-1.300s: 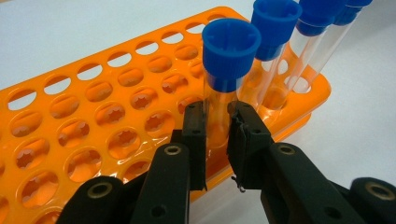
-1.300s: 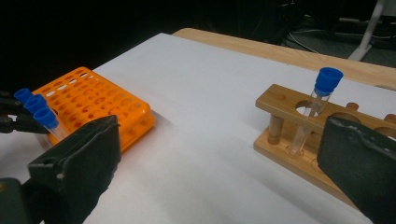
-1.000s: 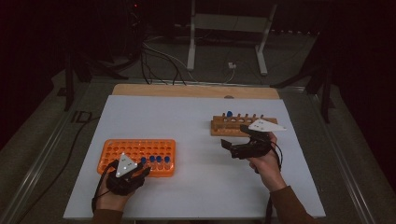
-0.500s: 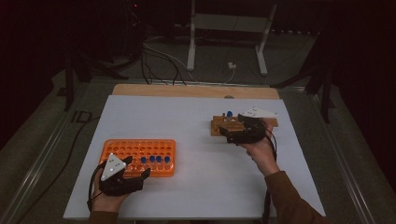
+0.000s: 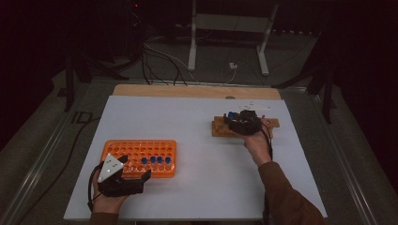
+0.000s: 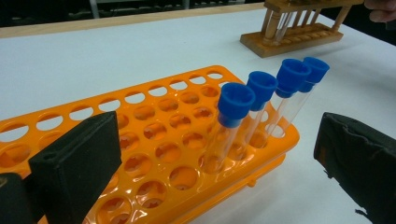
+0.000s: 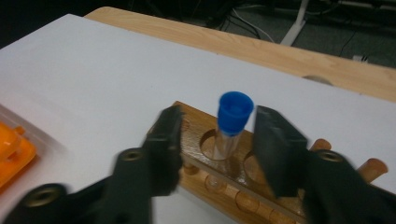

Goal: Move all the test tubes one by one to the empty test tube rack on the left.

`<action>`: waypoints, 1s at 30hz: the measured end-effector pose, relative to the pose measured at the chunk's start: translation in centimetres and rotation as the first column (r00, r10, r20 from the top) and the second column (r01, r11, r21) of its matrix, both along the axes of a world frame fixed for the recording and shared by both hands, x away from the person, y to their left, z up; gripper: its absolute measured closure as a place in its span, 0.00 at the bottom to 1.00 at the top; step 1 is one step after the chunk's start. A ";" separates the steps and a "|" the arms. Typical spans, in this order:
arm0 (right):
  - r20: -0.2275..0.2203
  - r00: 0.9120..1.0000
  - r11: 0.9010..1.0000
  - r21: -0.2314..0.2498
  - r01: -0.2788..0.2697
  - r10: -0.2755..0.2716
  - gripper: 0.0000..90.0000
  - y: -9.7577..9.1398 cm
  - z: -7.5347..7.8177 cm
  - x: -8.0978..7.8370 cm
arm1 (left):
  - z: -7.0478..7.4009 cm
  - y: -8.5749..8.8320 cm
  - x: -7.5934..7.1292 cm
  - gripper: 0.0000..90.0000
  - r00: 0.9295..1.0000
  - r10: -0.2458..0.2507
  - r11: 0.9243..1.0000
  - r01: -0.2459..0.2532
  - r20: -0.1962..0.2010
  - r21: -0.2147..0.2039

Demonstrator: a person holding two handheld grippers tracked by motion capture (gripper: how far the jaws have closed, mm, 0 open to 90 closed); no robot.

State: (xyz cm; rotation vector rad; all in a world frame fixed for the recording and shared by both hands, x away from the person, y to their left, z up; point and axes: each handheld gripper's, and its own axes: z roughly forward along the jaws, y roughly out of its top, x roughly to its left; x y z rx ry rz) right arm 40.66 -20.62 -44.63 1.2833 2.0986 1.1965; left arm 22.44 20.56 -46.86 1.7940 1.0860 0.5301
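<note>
right gripper (image 7: 215,140) jaws closing around a blue-capped tube (image 7: 231,126) in the wooden rack (image 7: 233,186) (not yet pinching), left gripper (image 6: 219,158) jaws spread beside the orange rack (image 6: 154,154)

Dark room, cables (image 5: 159,54) on grey floor (image 5: 42,122).

It looked like a lab: blue-capped test tubes (image 6: 233,121) stood in an orange rack (image 5: 139,157) on a white-topped table (image 5: 187,126), a wooden tube rack (image 5: 220,127) near its far right corner, cables (image 5: 159,58) trailing across the dark floor behind.
</note>
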 end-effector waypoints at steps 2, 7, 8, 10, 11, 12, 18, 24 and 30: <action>-0.007 1.000 1.000 0.004 0.009 -0.009 0.72 -0.1 -0.3 0.3 | 0.0 0.0 0.0 0.02 1.000 0.000 1.000 0.000 -0.001 0.002; -0.017 1.000 1.000 0.007 -0.012 0.013 0.82 0.0 -0.7 0.6 | -0.2 -0.2 0.1 0.02 1.000 -0.004 1.000 0.004 -0.013 0.012; -0.014 1.000 1.000 0.005 -0.017 0.017 0.83 0.1 -0.8 0.6 | -0.2 -0.2 0.1 0.02 1.000 -0.004 1.000 0.004 -0.012 0.011; -0.015 1.000 1.000 0.000 -0.024 0.024 0.83 0.4 -0.8 0.6 | -0.2 -0.2 0.1 0.02 1.000 -0.002 1.000 0.003 -0.012 0.012; -0.012 1.000 1.000 -0.005 -0.023 0.023 0.83 0.5 -0.9 0.6 | -0.2 -0.3 0.1 0.02 1.000 -0.002 1.000 0.002 -0.013 0.012; -0.008 1.000 1.000 -0.012 -0.016 0.015 0.83 0.7 -0.9 0.6 | -0.2 -0.3 0.1 0.02 1.000 -0.002 1.000 0.002 -0.014 0.011; -0.004 1.000 1.000 -0.020 -0.002 0.002 0.83 1.1 -1.1 0.8 | -0.2 -0.3 0.1 0.02 1.000 -0.009 1.000 0.009 -0.016 0.018; 0.008 1.000 1.000 -0.028 0.014 -0.014 0.86 1.2 -1.2 0.8 | -0.2 -0.4 0.1 0.02 1.000 -0.008 1.000 0.008 -0.014 0.018; 0.048 0.999 1.000 -0.014 0.016 -0.015 0.86 0.9 -0.6 0.3 | -0.1 -0.3 0.0 0.02 1.000 -0.007 1.000 0.007 -0.009 0.012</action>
